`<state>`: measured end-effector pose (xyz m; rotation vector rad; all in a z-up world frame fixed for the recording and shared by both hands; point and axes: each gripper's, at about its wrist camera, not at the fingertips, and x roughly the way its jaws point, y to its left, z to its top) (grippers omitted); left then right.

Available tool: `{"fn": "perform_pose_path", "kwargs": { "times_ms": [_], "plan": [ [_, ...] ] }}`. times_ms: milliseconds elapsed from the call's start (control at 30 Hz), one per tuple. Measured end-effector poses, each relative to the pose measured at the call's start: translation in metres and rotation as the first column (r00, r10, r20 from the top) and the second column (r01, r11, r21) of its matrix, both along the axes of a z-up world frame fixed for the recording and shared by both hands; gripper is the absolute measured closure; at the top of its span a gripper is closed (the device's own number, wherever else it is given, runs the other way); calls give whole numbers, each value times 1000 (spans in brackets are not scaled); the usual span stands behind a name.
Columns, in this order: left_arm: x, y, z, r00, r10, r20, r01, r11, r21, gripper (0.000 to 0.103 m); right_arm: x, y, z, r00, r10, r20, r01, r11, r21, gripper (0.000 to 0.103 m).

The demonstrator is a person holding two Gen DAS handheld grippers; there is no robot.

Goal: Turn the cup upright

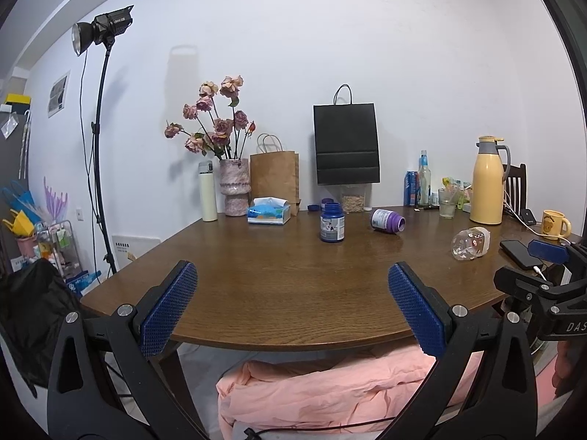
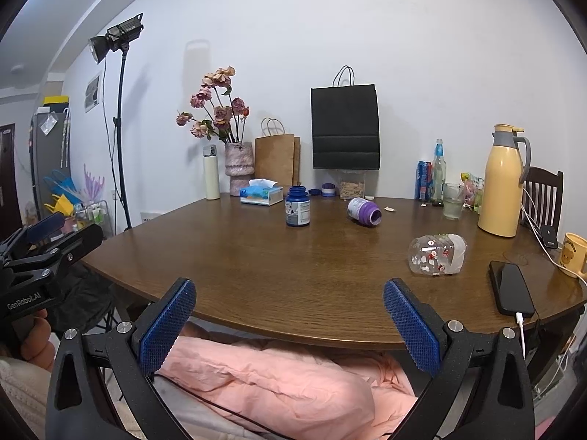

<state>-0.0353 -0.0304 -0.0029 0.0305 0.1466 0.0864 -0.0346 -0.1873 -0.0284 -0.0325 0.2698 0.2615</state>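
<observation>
A clear plastic cup (image 2: pixel 436 255) with red and white prints lies on its side on the right part of the brown wooden table (image 2: pixel 293 278); in the left wrist view the cup (image 1: pixel 470 244) shows at far right. My right gripper (image 2: pixel 290 288) is open and empty at the table's near edge, well short and left of the cup. My left gripper (image 1: pixel 290 275) is also open and empty at the near edge, far left of the cup. A purple bottle (image 2: pixel 364 212) lies on its side further back.
A black phone (image 2: pixel 510 288) on a cable lies right of the cup, with a yellow mug (image 2: pixel 574 253) and a yellow thermos (image 2: pixel 502 183) beyond. A blue jar (image 2: pixel 297 206) stands mid-table. Bags, a flower vase (image 2: pixel 239 168) and a tissue box (image 2: pixel 261 192) line the back. Pink bedding (image 2: pixel 264 377) lies below the edge.
</observation>
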Motion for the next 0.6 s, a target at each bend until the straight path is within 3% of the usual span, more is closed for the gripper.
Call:
{"fn": "perform_pose_path", "kwargs": {
  "times_ms": [600],
  "plan": [
    [0,-2,-1,1000,-1,-4,1,1000,-6,0,1,0,-1,1000,14,-3,-14,1000,2,0]
  ]
}}
